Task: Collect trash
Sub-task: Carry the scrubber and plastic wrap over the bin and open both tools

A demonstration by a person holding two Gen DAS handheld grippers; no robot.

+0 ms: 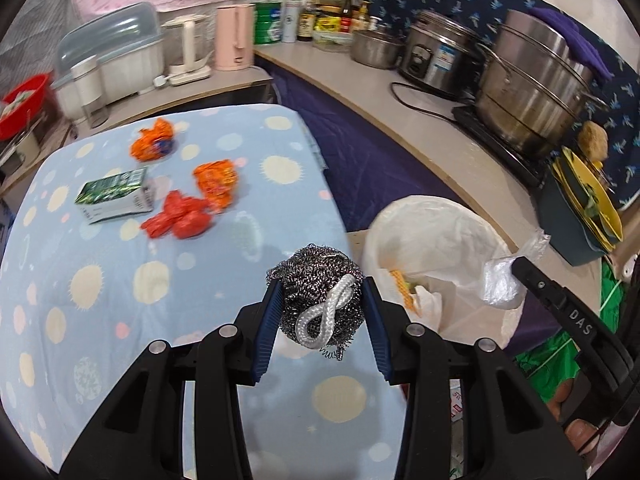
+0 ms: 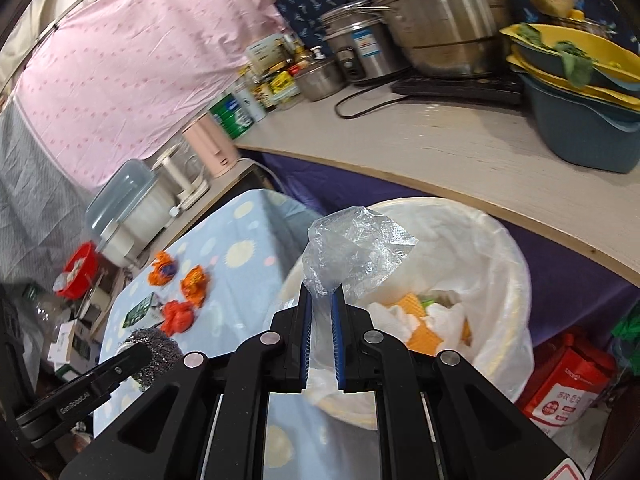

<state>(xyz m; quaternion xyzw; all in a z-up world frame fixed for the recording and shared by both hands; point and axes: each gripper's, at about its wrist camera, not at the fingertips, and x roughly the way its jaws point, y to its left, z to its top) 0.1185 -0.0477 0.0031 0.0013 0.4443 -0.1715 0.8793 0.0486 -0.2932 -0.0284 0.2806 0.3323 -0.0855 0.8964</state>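
Dotted tablecloth point(image 1: 120, 288), scourer point(image 1: 320, 292) in tongs point(image 1: 322, 284)

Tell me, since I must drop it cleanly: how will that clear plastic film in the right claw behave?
The clear plastic film looks crumpled and thin, so probably floppy and very light. Pinched in the right claw, it may cling rather than fall straight into the lined bin.

The room is evenly and fairly brightly lit, soft light with no hard shadows; I see only a faint shade under my left tool point(image 1: 320, 300) on the spotted cloth point(image 1: 120, 300). The steel pots point(image 1: 532, 80) carry pale glare streaks. The red and orange wrappers point(image 1: 180, 220) far left smear with motion blur, as does the table point(image 2: 460, 156) edge. Both views bend strongly and go black at the corners.
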